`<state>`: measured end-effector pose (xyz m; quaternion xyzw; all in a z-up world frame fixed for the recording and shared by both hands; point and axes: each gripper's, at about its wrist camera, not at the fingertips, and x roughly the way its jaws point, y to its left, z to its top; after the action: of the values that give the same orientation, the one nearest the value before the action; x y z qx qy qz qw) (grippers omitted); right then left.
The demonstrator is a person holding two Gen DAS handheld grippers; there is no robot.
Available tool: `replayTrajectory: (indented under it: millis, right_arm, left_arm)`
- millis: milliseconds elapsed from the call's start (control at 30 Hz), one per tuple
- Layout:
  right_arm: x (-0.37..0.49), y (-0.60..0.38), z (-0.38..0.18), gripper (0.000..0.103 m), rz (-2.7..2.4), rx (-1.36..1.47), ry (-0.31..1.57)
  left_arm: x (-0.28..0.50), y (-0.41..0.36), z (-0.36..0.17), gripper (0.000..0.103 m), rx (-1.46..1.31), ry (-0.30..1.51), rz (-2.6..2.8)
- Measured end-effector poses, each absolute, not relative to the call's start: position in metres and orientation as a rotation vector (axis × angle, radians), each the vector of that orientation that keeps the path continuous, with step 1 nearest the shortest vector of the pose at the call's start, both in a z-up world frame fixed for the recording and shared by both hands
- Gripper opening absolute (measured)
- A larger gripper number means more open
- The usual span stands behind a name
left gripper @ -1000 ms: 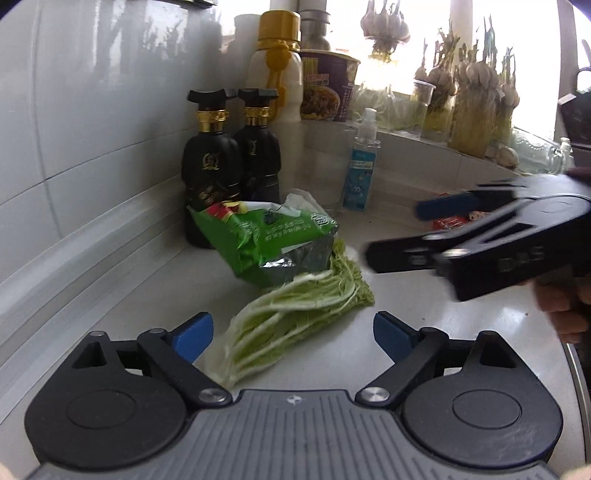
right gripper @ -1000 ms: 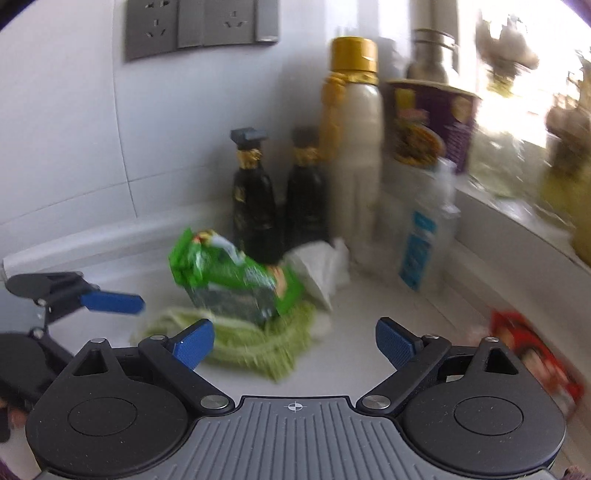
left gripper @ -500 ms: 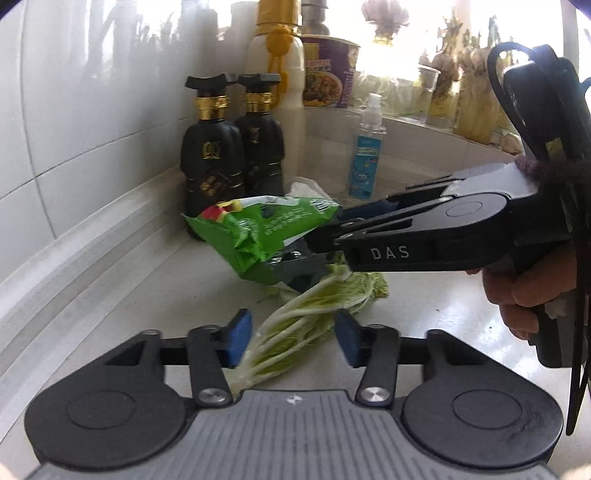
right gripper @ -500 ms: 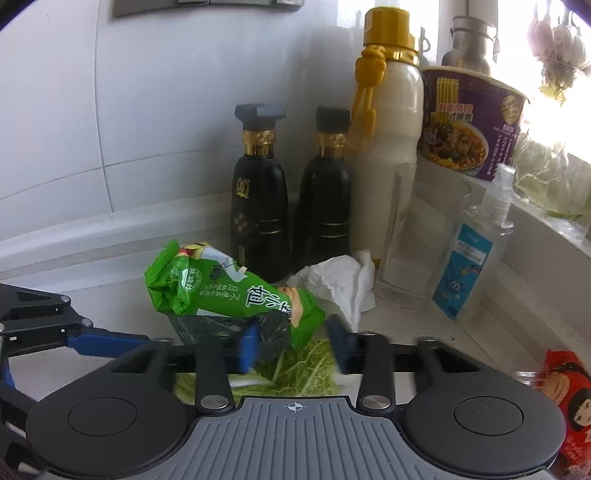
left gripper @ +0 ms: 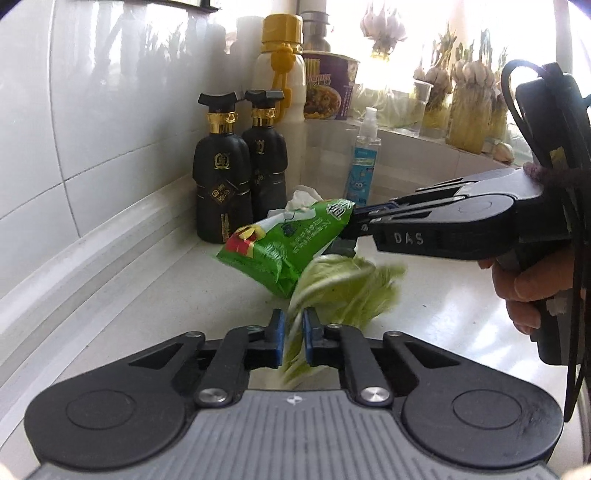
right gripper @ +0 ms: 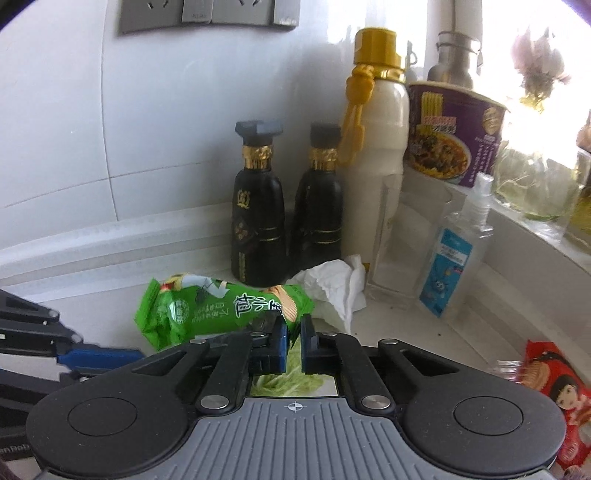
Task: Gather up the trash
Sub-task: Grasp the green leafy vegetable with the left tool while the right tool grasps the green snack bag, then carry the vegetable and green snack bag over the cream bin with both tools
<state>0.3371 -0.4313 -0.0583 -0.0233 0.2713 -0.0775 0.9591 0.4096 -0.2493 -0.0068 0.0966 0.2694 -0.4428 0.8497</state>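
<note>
Both jaw pairs have just been closing: left gripper (left gripper: 293, 334) now pinches the cabbage leaves (left gripper: 343, 284), right gripper (right gripper: 293, 339) clamps the lifted green wrapper (right gripper: 221, 306).

Daylight pours in from the window (left gripper: 424, 48) at the upper right of both views and burns that area out to white, so the garlic bulbs (left gripper: 380, 22) hanging there lose detail. The wall tiles (left gripper: 110, 110) carry soft streaky reflections. The counter (left gripper: 147, 295) is evenly lit with faint shadows. The cabbage leaves (left gripper: 343, 288) are smeared by motion blur in the left view, while the dark bottles (right gripper: 258, 206) stay fairly sharp. Fisheye bending curves straight lines, and the corners fall to black.
</note>
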Motion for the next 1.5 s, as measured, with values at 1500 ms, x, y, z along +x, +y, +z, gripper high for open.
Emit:
replayTrajectory:
  millis: [1500]
  right_arm:
    - [0.178, -0.363, -0.007, 0.004, -0.192, -0.003, 0.512]
  left_arm:
    - [0.279, -0.113, 0.034, 0.007, 0.147, 0.562, -0.905]
